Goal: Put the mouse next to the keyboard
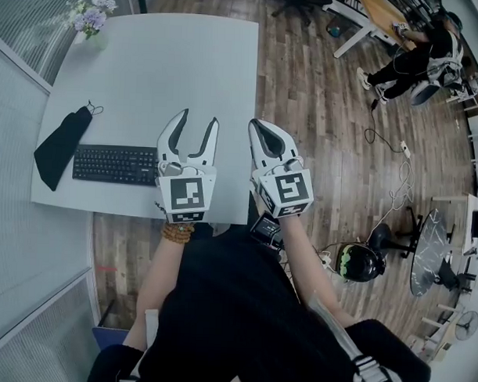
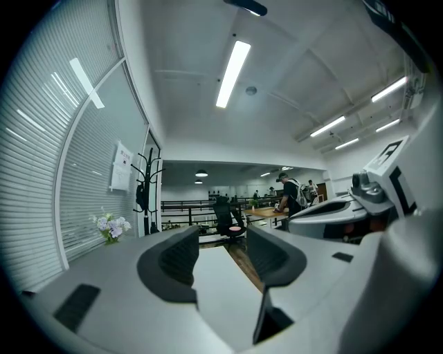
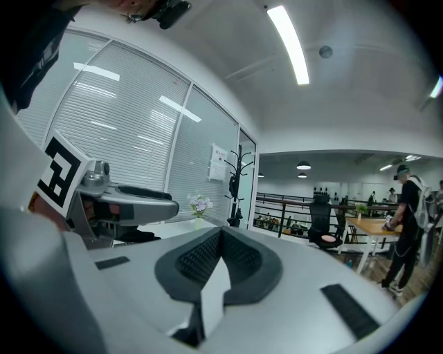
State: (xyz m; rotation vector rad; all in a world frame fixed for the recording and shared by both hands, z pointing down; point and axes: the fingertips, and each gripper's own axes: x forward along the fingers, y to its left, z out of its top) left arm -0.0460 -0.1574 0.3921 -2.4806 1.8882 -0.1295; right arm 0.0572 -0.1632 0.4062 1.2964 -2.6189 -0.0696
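A: How is the room lit?
B: Bright, even light is cast by ceiling strips (image 2: 232, 72); the white table (image 1: 188, 67) is nearly washed out.
A: And sharpness?
B: Edges are bent and corners darkened in both gripper views; the nearest surfaces are blurred.

Wood plank floor (image 1: 320, 111); white surface (image 1: 172, 74) beside slatted glass wall (image 2: 41, 173); ceiling strip lights (image 2: 232, 72) on; coat rack (image 2: 147, 190), office chair (image 2: 225, 218) beyond.

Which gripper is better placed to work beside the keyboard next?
Left. The left gripper hangs open over the table beside the keyboard; the right gripper is shut and farther off.
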